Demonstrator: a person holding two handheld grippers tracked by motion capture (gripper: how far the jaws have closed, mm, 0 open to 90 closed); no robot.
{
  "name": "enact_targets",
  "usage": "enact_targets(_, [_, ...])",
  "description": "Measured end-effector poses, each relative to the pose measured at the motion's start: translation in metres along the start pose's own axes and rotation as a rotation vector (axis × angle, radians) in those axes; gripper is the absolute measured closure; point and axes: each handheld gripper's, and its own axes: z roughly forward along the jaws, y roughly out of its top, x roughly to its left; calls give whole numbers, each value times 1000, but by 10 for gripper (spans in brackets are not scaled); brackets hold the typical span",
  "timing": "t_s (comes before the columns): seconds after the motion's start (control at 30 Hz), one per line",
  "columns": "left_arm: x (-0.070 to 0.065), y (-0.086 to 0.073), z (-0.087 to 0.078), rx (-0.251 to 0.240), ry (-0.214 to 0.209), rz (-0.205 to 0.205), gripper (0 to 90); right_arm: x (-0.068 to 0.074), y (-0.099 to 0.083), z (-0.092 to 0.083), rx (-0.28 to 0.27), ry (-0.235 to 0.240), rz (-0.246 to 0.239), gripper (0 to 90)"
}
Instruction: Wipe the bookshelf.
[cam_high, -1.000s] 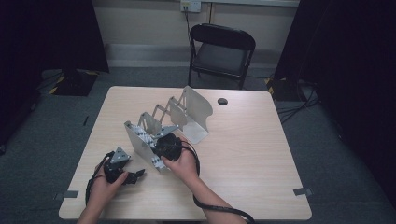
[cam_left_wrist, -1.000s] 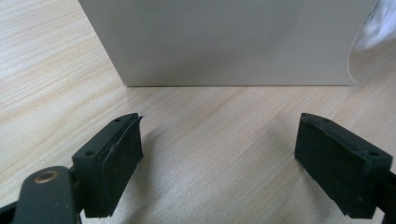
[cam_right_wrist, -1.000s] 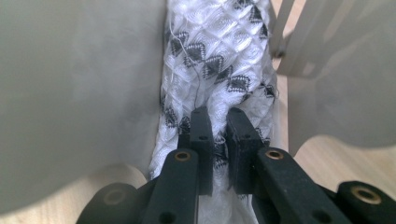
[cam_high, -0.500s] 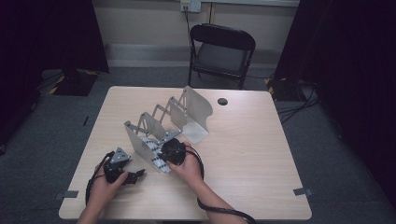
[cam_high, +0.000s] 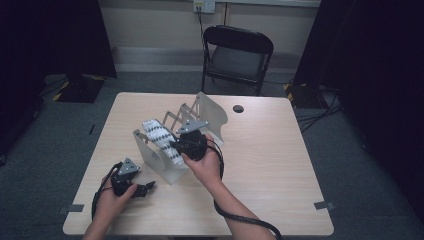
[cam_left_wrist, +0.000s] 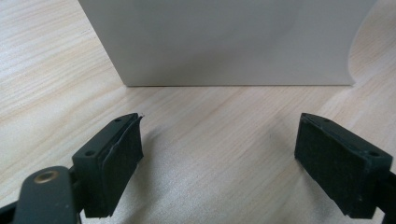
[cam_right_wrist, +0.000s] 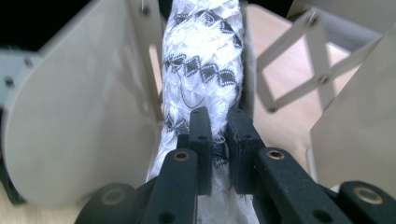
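Note:
A folded white cloth with black diamond marks (cam_high: 161, 138) (cam_right_wrist: 203, 60) hangs tilted above a slot of the white expanding rack (cam_high: 159, 162). My right gripper (cam_high: 176, 145) (cam_right_wrist: 218, 123) is shut on the cloth's near edge, its pads pinching the fabric between two rack panels (cam_right_wrist: 79, 112). My left gripper (cam_high: 146, 187) (cam_left_wrist: 219, 154) rests on the table at the front left, open and empty, facing the rack's front panel (cam_left_wrist: 224, 42).
The wooden table (cam_high: 280, 165) carries the rack with its scissor links (cam_right_wrist: 303, 70). A small dark round object (cam_high: 238, 108) lies near the far edge. A black folding chair (cam_high: 235, 55) stands behind the table.
My right gripper has risen and drawn the patterned cloth up out of the rack slot, so most of it now shows above the panels. The left gripper has stayed put.

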Motion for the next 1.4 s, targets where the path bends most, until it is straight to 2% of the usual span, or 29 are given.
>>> enact_targets(0.07, [0, 0, 0, 0, 0, 0, 147, -1, 5, 0, -8, -6, 1, 816])
enact_targets(0.2, [0, 0, 0, 0, 0, 0, 146, 1, 1, 12, 33, -17, -10, 817])
enact_targets(0.43, [0, 0, 0, 1, 0, 2, 146, 3, -27, 40, 114, -13, 3, 817])
enact_targets(0.63, [0, 0, 0, 0, 0, -1, 146, 3, -47, 51, 165, -6, 10, 817])
enact_targets(0.97, [0, 0, 0, 0, 0, 0, 146, 10, -65, 52, 214, 32, -16, 759])
enact_targets(1.03, [0, 0, 0, 0, 0, 0, 147, 11, -65, 51, 208, 26, -8, 675])
enact_targets(1.1, [0, 0, 0, 0, 0, 0, 146, 12, -63, 46, 178, 9, -11, 571])
enact_targets(1.2, [0, 0, 0, 0, 0, 0, 146, 10, -59, 43, 149, -6, 3, 498])
enact_targets(1.27, [0, 0, 0, 0, 0, 0, 147, 9, -60, 46, 164, -13, -5, 489])
enact_targets(1.33, [0, 0, 0, 0, 0, 0, 146, 10, -64, 52, 195, 15, 3, 503])
enact_targets(1.4, [0, 0, 0, 0, 0, 0, 147, 13, -71, 58, 226, 16, -19, 585])
